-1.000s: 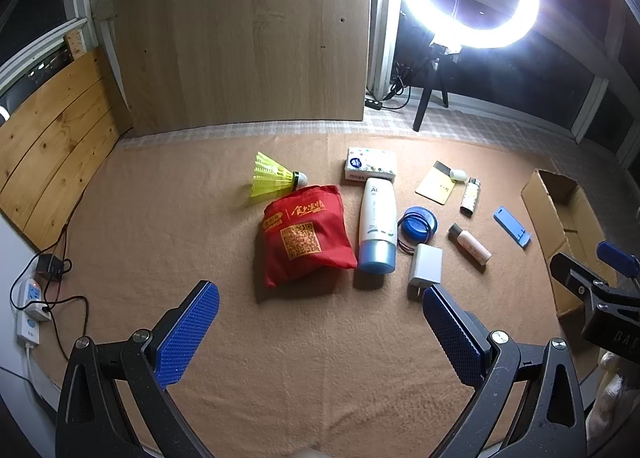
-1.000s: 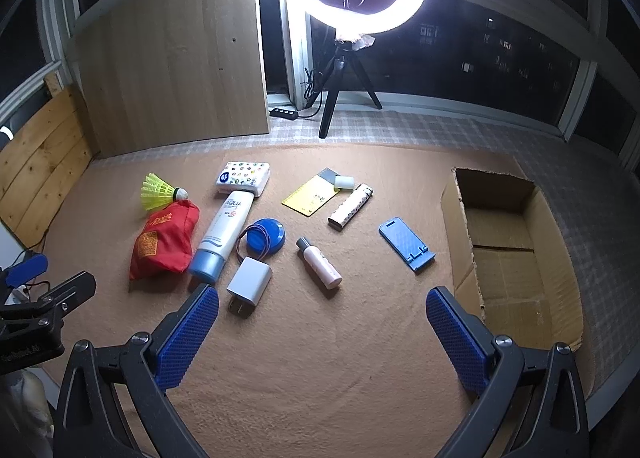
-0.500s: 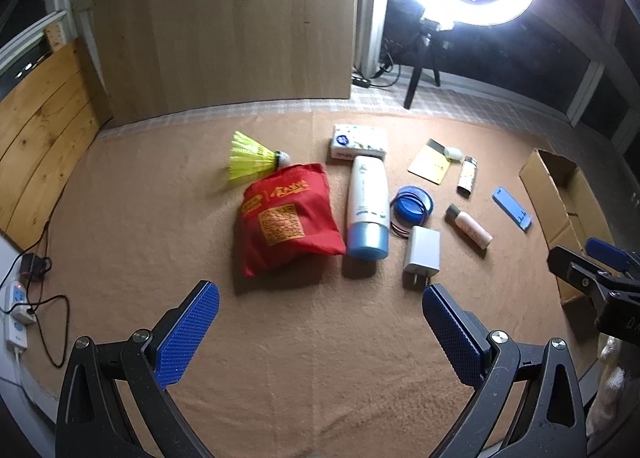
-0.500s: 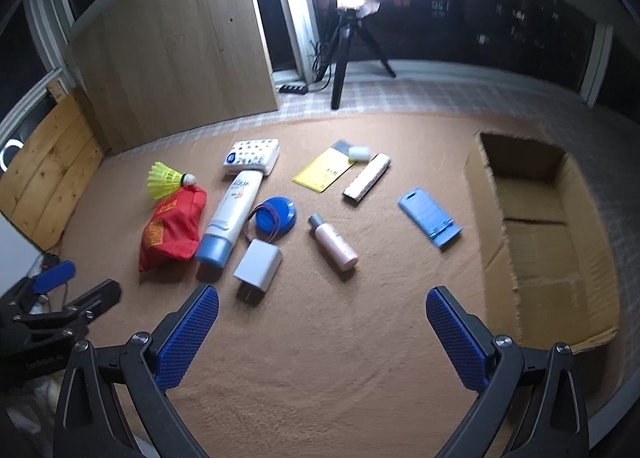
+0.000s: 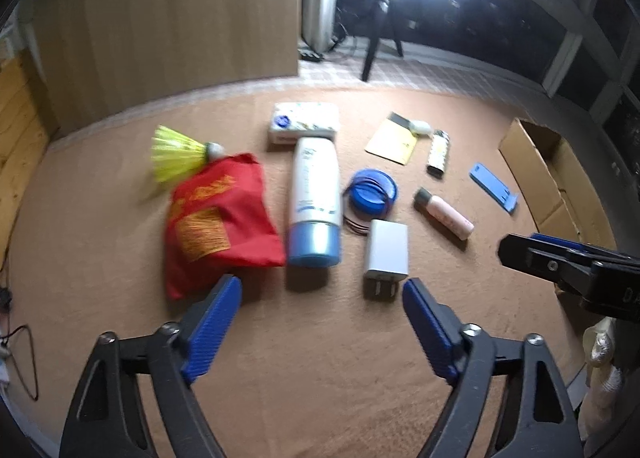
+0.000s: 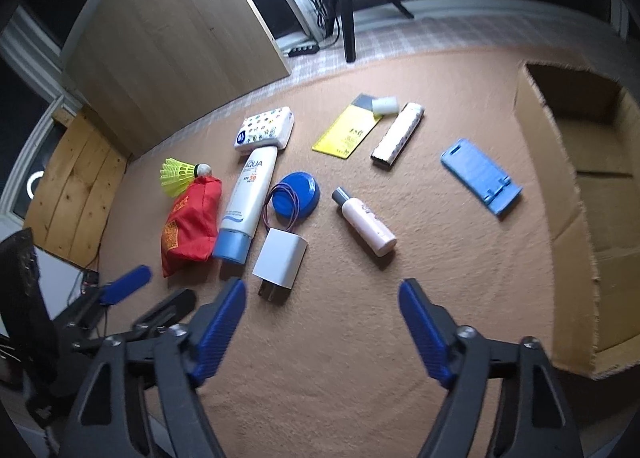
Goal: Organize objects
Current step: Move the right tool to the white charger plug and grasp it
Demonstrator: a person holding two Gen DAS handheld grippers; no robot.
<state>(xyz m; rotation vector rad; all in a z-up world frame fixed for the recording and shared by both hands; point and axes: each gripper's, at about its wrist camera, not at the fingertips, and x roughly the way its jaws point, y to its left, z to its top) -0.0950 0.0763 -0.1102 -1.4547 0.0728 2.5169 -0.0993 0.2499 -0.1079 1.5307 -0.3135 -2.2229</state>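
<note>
Both claws, left (image 5: 322,292) & right (image 6: 322,296), spread wide, empty, above white charger (image 6: 280,258) on brown mat (image 6: 340,378)

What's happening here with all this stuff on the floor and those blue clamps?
A person holds a two-finger gripper in each hand to tidy small items lying on a brown carpet. Both the left gripper and right gripper are open and empty, hovering just short of a white charger. Nearby lie a sunscreen tube, a red pouch, a small pink bottle and a blue phone stand. The cardboard box on the right looks empty; nothing has been picked up.
</note>
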